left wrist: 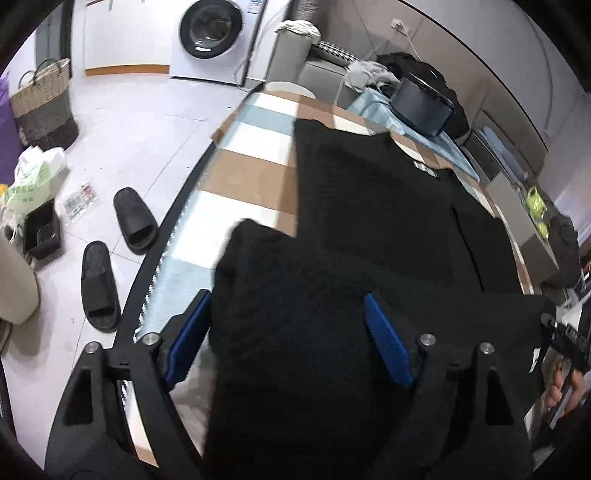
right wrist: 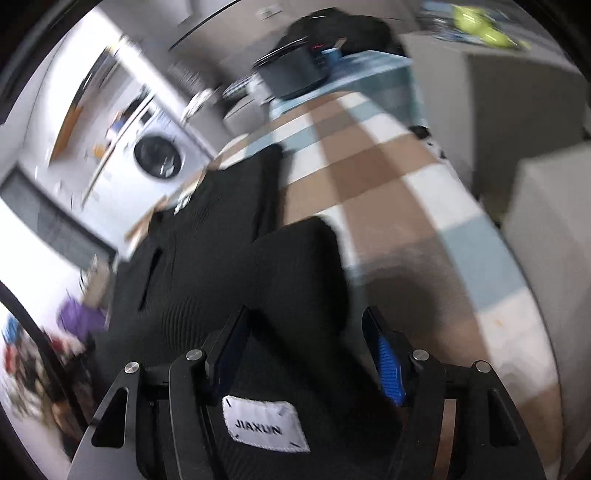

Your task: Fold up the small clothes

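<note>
A black knitted garment [left wrist: 373,206] lies spread on a table covered with a brown, white and blue checked cloth [left wrist: 243,177]. My left gripper [left wrist: 288,325] has its blue pads wide apart, with a fold of the garment draped between and over them. In the right wrist view the same garment [right wrist: 207,240] lies at the left, and one part of it, with a white "JIAXUN" label [right wrist: 264,424], runs between the fingers of my right gripper [right wrist: 306,343], whose jaws stand apart. The right wrist view is motion-blurred.
On the floor at the left are two black slippers [left wrist: 110,258], a woven basket [left wrist: 44,103] and bags. A washing machine [left wrist: 210,33] stands at the back. A dark box [left wrist: 424,107] sits at the table's far end. Grey cabinets [right wrist: 535,110] stand to the right.
</note>
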Demonstrator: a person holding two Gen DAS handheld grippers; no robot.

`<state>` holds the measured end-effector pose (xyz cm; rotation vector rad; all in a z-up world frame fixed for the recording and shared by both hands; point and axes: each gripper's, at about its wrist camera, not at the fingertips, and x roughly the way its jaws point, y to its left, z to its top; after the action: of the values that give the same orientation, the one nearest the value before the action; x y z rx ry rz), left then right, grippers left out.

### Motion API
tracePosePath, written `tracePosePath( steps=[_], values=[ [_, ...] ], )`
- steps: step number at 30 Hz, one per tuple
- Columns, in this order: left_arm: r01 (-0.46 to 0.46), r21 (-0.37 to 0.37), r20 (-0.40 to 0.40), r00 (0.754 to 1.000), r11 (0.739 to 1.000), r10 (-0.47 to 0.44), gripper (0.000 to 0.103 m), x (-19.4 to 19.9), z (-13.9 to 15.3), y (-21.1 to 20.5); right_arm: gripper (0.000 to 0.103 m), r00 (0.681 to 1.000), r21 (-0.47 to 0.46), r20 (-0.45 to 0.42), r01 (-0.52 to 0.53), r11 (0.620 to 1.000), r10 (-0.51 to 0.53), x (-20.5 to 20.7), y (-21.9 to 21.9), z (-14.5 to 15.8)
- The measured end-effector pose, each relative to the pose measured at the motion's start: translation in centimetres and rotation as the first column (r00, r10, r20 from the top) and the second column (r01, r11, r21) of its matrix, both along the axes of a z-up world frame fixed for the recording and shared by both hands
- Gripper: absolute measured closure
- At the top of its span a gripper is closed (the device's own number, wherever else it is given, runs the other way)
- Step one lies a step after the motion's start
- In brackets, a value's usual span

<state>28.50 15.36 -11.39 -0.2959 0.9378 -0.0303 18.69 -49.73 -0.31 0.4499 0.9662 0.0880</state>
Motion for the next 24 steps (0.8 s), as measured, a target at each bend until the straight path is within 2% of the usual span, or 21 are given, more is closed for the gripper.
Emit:
tracePosePath(
  steps=[1, 2, 3, 7, 8, 10, 14, 19, 22, 23, 24],
  values=[
    [0.012, 0.014, -0.003, 1.0, 1.0, -0.012, 0.037, 0.3, -0.1, -0.5, 0.039, 1.0, -0.018, 0.0, -0.013, 1.0, 0.013, 0.5, 0.7, -0.1],
    [0.032, 0.02, -0.009, 0.999, 0.999, -0.032, 0.049, 0.6, -0.4, -1.1, 0.04, 1.0, -0.027, -0.004, -0.019, 0.999, 0.019, 1.0, 1.1, -0.2],
    [0.046, 0.024, -0.017, 0.999, 0.999, -0.045, 0.06, 0.9, -0.5, -1.6, 0.047, 1.0, -0.028, -0.003, -0.03, 0.999, 0.029, 1.3, 1.4, -0.3],
    [0.089, 0.034, -0.019, 0.996, 0.995, -0.089, 0.074, 1.4, -0.7, -2.9, 0.073, 0.997, -0.04, -0.02, -0.071, 0.997, 0.07, 2.5, 2.5, -0.9],
    [0.095, 0.03, -0.017, 0.995, 0.995, -0.094, 0.076, 1.3, -0.7, -3.0, 0.075, 0.996, -0.036, -0.023, -0.081, 0.996, 0.08, 2.5, 2.7, -1.0],
    [0.101, 0.035, -0.018, 0.995, 0.994, -0.1, 0.077, 1.0, -0.6, -3.5, 0.082, 0.996, -0.028, -0.02, -0.09, 0.996, 0.089, 2.1, 3.0, -1.0],
    [0.129, 0.053, -0.02, 0.992, 0.99, -0.128, 0.078, -0.7, -0.5, -4.2, 0.084, 0.995, -0.015, -0.034, -0.094, 0.996, 0.093, 0.9, 3.0, -1.0],
    [0.134, 0.034, -0.021, 0.991, 0.99, -0.134, 0.077, -4.6, -0.2, -3.8, 0.084, 0.994, 0.01, -0.059, -0.093, 0.996, 0.094, -2.0, 2.6, -0.9],
    [0.09, 0.04, -0.012, 0.996, 0.995, -0.089, 0.065, -6.4, 0.1, -2.8, 0.083, 0.992, 0.025, -0.073, -0.106, 0.994, 0.107, -4.2, 2.4, -0.7],
    [0.065, 0.037, 0.001, 0.998, 0.997, -0.065, 0.058, -6.8, 0.4, -2.3, 0.083, 0.991, 0.024, -0.072, -0.11, 0.994, 0.112, -4.6, 2.5, -0.6],
    [0.037, 0.027, 0.013, 0.999, 0.999, -0.037, 0.054, -7.2, 0.7, -1.6, 0.077, 0.992, 0.019, -0.068, -0.11, 0.994, 0.111, -4.8, 2.4, -0.4]
  ],
)
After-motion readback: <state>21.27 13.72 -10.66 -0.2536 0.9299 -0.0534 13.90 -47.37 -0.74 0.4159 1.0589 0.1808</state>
